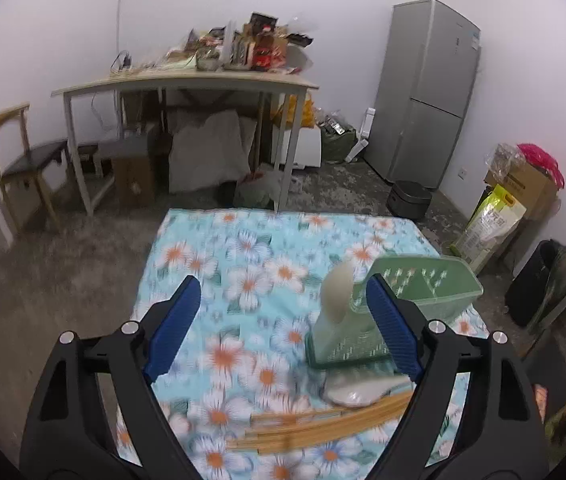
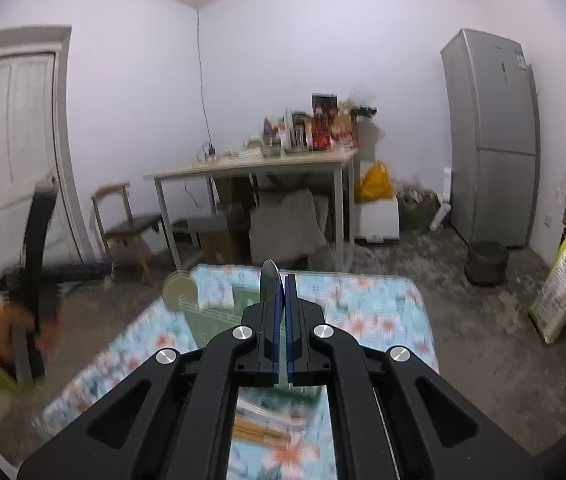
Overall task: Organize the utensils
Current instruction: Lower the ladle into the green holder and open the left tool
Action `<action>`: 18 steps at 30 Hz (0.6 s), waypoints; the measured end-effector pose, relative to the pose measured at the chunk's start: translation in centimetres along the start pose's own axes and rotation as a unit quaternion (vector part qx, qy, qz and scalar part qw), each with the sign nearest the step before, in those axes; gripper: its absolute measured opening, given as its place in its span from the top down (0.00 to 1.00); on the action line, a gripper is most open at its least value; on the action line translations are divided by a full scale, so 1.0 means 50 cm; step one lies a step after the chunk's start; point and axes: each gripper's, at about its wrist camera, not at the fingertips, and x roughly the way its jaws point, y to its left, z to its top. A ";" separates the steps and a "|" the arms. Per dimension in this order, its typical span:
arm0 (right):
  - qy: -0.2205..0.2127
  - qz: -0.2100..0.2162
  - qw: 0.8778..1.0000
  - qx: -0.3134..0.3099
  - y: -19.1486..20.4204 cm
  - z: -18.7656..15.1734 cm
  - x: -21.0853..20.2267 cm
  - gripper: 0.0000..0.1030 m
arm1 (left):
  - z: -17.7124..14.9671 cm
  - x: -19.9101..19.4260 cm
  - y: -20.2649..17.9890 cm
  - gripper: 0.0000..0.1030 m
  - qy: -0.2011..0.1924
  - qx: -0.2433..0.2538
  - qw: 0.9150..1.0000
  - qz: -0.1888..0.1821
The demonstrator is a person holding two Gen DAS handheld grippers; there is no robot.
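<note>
Left claw (image 1: 283,328) spread wide, holding nothing; right claw (image 2: 279,296) pinching a metal spoon (image 2: 270,280).

Low table (image 1: 243,256) covered by a light blue cloth printed with white and orange flowers. On the cloth, toward the right side: a green plastic utensil holder (image 1: 419,296) with perforated walls, standing upright, with a pale rounded spoon (image 1: 337,292) rising from its near compartment. In front of the holder, lying flat: a white ceramic spoon (image 1: 359,390). Just beside that, nearer the camera: a loose bundle of wooden chopsticks (image 1: 323,424), laid side by side across the cloth. Bare flowered cloth over the left half.
</note>
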 end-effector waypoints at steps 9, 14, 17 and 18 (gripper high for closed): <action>-0.062 -0.029 0.997 -0.036 0.000 0.113 0.028 0.98 | -0.134 0.015 0.038 0.20 0.037 -0.023 0.999 0.000; -0.049 -0.054 0.997 -0.038 -0.010 0.119 0.103 0.98 | -0.183 0.034 0.034 0.19 0.057 -0.023 0.998 -0.007; -0.030 -0.067 0.997 -0.027 -0.024 0.105 0.156 0.98 | -0.209 0.043 0.031 0.15 0.067 -0.026 0.997 -0.011; -0.025 -0.076 0.996 -0.029 -0.027 0.097 0.173 0.98 | -0.216 0.045 0.029 0.14 0.069 -0.026 0.997 -0.014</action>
